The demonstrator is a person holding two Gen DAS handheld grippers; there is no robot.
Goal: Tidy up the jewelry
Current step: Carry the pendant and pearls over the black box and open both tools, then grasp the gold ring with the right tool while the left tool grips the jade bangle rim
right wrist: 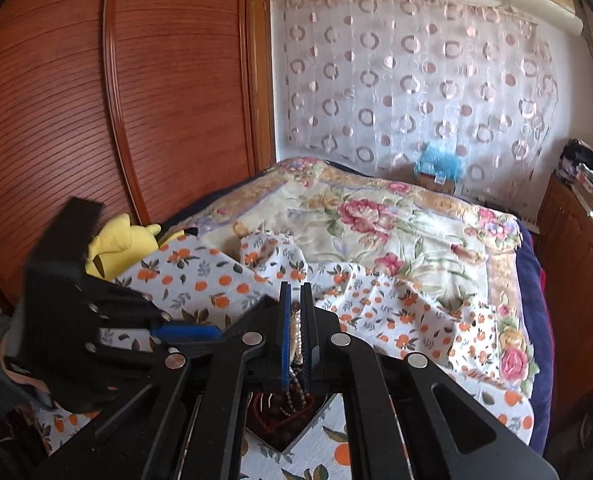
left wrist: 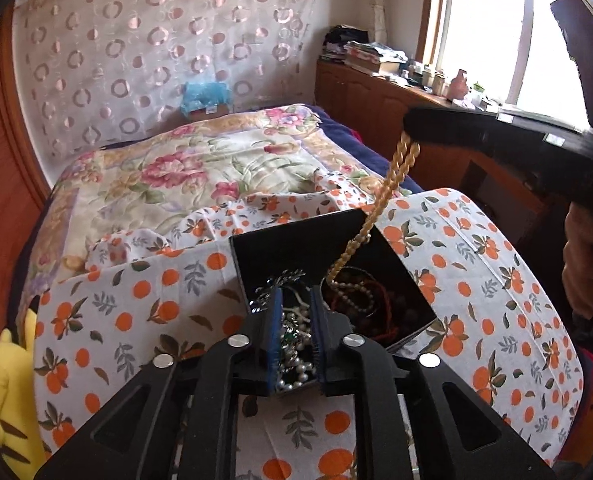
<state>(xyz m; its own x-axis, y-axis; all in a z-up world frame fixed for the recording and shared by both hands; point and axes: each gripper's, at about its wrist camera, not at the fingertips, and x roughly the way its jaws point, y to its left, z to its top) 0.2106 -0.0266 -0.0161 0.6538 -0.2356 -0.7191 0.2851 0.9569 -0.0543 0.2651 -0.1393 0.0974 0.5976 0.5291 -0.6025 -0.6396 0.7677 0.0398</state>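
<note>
A black open box (left wrist: 296,240) full of tangled jewelry sits on an orange-print cloth (left wrist: 136,300). My left gripper (left wrist: 296,300) hovers over the box, its jaws a little apart around a heap of pearl and silver pieces (left wrist: 294,344), not clearly clamping them. My right gripper (left wrist: 410,136) is raised above the box at the right, shut on an amber bead necklace (left wrist: 384,196) that hangs down into the box. In the right wrist view the strand (right wrist: 295,332) runs between the shut right gripper (right wrist: 295,292) jaws, with the box (right wrist: 296,436) below and the left gripper (right wrist: 184,332) at the left.
The cloth covers a raised surface at the foot of a bed with a floral quilt (left wrist: 184,168). A yellow plush toy (left wrist: 0,392) lies at the left. A wooden wardrobe (right wrist: 96,120) stands left, a low cabinet (left wrist: 376,96) with clutter by the window right.
</note>
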